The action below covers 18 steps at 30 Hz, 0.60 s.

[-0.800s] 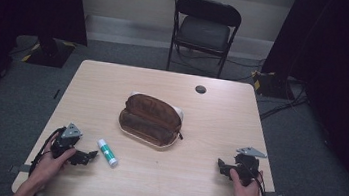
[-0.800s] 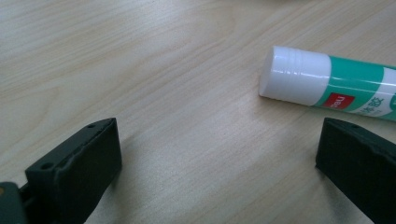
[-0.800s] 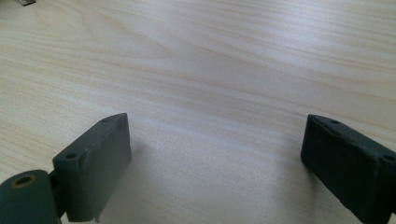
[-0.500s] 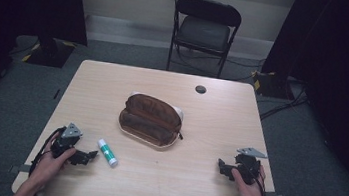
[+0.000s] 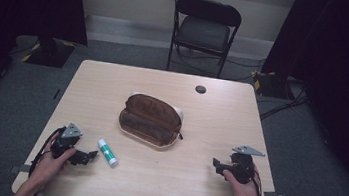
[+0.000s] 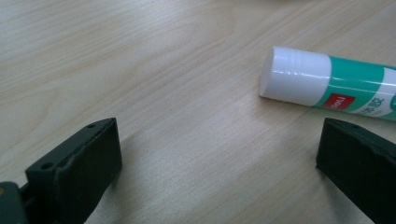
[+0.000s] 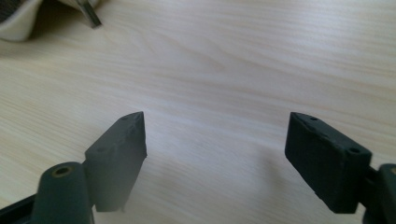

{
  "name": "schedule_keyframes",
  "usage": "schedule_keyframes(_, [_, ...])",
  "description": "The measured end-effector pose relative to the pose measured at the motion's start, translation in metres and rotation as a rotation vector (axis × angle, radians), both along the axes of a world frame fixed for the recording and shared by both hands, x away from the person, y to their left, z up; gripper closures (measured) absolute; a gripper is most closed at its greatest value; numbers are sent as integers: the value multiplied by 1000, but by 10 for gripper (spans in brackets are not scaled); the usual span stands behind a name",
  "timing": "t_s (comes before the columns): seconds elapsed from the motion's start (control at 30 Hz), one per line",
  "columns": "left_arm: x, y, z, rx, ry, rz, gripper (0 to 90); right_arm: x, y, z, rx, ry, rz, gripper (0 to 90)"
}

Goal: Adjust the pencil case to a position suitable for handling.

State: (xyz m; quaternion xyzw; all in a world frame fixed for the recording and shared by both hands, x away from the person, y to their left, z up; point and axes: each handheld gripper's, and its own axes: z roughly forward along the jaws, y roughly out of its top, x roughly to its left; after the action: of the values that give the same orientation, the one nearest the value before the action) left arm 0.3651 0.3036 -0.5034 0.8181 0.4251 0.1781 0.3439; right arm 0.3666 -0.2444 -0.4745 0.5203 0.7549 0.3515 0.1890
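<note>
Left tongs [image 5: 88, 156] sit low at the near left of the bench [image 5: 201, 192], jaws wide, nothing between them. Glue stick [image 5: 107, 152] lies flat on the bench just beside the left tongs, near its right jaw, not touching; in the left gripper view the white cap end [image 6: 294, 74] points toward the gap and the green body runs off the right edge past the right jaw. Right tongs [image 5: 217, 163] are at the near right of the bench, well apart from the glue stick, jaws open wide, empty; bare wood shows between them in the right gripper view [image 7: 215, 135]. Brown pouch [image 5: 151, 120] lies mid-bench between the two hands, farther back, zipped edge facing the near side; its corner and zip pull [image 7: 88, 13] show top left in the right gripper view. Small dark disc [image 5: 200, 89] sits near the far edge. Folding chair [image 5: 204, 28] stands beyond the bench.
</note>
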Motion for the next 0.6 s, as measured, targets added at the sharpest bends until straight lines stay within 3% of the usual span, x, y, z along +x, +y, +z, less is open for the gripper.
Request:
schedule_keyframes(0.17, [0,0,0,0,0,0,0,-1,18,10,33,-28,105,312])
schedule_keyframes(0.37, [0,0,0,0,0,0,0,4,38,18,41,-2,229,422])
schedule_keyframes(0.6, [0,0,0,0,0,0,0,7,69,20,50,-11,344,507])
